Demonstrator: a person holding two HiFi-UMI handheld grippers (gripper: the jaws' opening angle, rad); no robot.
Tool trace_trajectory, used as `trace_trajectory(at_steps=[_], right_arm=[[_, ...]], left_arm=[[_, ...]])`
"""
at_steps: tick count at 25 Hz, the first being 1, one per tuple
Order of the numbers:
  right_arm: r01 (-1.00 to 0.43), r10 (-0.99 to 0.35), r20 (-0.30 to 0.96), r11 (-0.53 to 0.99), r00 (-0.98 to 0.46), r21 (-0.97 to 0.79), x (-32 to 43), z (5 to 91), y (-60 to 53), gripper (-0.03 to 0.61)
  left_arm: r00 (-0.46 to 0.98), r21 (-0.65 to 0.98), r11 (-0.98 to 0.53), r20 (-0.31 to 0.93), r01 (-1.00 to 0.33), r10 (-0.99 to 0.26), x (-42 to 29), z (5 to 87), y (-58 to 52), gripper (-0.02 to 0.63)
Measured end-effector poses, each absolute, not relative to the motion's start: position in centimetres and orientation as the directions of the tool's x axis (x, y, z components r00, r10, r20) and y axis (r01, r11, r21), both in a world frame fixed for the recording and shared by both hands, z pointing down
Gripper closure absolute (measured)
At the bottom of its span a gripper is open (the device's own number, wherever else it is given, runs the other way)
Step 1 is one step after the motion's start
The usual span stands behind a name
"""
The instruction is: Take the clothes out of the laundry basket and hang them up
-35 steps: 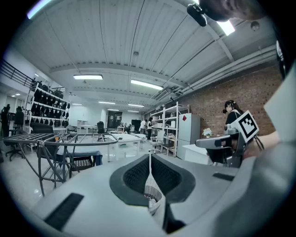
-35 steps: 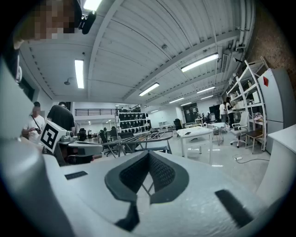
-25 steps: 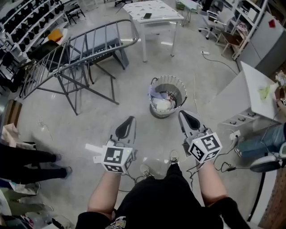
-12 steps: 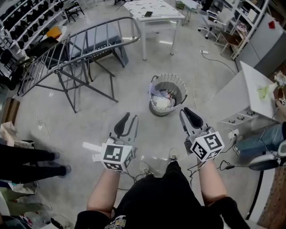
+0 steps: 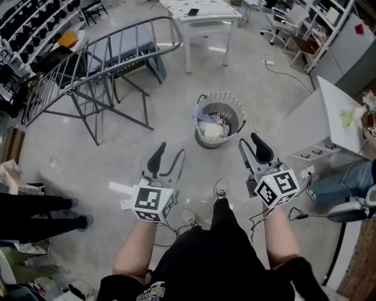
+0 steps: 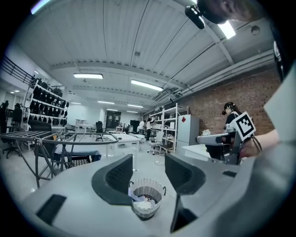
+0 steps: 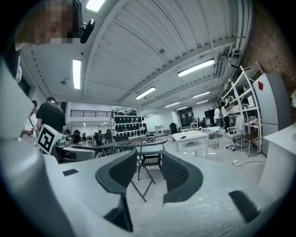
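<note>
Comparing gripper views, only the left shows the laundry basket [image 6: 146, 210].

Laundry basket [image 5: 221, 94] with clothes [image 5: 212, 130], near drying rack [image 5: 100, 56]

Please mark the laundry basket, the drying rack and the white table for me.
laundry basket [image 5: 224, 103]: head view, far inner wall just under the rim.
drying rack [image 5: 108, 56]: head view, slatted top frame.
white table [image 5: 217, 9]: head view, bare part of the tabletop.
</note>
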State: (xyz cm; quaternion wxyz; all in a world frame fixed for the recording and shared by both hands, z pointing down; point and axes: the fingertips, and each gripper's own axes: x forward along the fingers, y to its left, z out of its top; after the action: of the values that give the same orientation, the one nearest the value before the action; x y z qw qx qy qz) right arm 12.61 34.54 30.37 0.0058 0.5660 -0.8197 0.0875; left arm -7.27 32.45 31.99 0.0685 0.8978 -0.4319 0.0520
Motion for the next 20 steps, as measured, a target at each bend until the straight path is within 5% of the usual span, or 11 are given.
trace_trajectory(at_steps=[20], right_arm=[[-0.888, -0.896, 0.088, 0.412, -0.436, -0.204, 25.9, 32.3, 18.4, 0.368]], left_arm=[[0.556, 0.056, -0.557, 0.198, -0.829, -0.807, 5.6, 33.0, 18.9, 0.397]])
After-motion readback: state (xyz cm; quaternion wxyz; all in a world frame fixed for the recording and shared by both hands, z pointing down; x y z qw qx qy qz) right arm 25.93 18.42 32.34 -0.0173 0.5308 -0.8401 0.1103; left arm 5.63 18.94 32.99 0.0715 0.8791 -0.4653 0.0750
